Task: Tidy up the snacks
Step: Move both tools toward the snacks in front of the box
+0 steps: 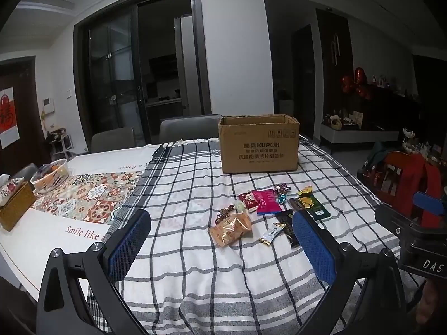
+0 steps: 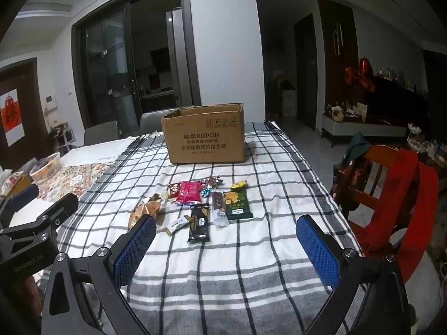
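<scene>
**Snacks laid out in front of an open carton, both grippers wide and empty**

A loose cluster of snacks [image 2: 195, 203] lies in the middle of the desk [image 2: 251, 265], just in front of an open-topped cardboard box [image 2: 205, 135]. That layout suggests the box is the place the packets are meant to end up: its flaps are out of the way and its printed side faces the cameras, well within reach of the pile.

The left gripper [image 1: 220, 247] and the right gripper [image 2: 226, 251] both hover above the near edge of the cloth, tilted down toward the pile, jaws spread apart with nothing between them. Nothing has been picked up yet by the look of it.

The packets are mostly thin, crinkly film: a pink pouch [image 2: 190, 192], a flat dark green packet [image 2: 237, 205], a glossy black wrapper [image 2: 199, 224] and a puffed tan bag [image 1: 232, 227] that looks soft and air-filled. A few small foil-wrapped sweets [image 2: 212, 181] sit at the far side of the cluster, shiny and likely slippery to pinch. Several wrappers touch or overlap.

The checked tablecloth [image 2: 265, 181] is woven fabric, slightly rumpled, so it may drag under a sliding finger. The gripper pads are blue with a fine mesh texture, apparently for holding slick film.
</scene>
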